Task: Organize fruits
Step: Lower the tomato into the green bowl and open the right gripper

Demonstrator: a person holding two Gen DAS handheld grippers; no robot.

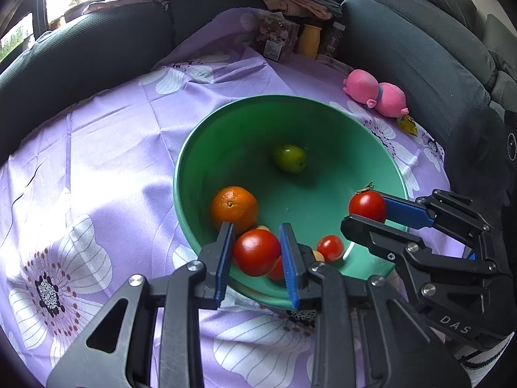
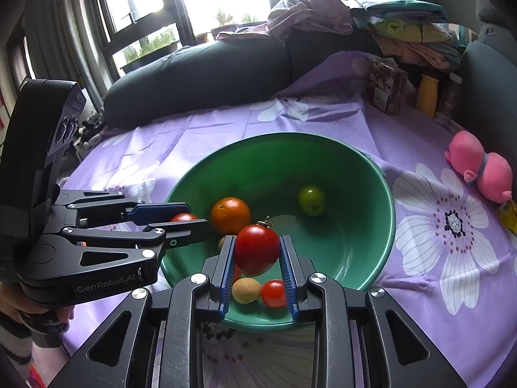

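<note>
A green bowl (image 1: 206,148) (image 2: 371,258) sits on the purple flowered cloth. It holds an orange (image 1: 233,209) (image 2: 230,215), a green fruit (image 1: 289,158) (image 2: 311,200), a small red tomato (image 1: 330,247) (image 2: 273,293) and a small tan fruit (image 2: 246,290). My left gripper (image 1: 257,252) (image 2: 185,218) is shut on a red tomato (image 1: 256,252) (image 2: 183,217) over the bowl's near rim. My right gripper (image 2: 257,252) (image 1: 368,208) is shut on another red tomato (image 2: 257,249) (image 1: 367,206) with a stem, over the bowl.
A pink plush toy (image 1: 376,93) (image 2: 481,168) lies on the cloth (image 1: 97,148) to the right of the bowl. A snack bag (image 1: 276,35), a yellow bottle (image 1: 309,40) and a dark jar stand at the back. Dark sofa cushions (image 1: 80,61) ring the table.
</note>
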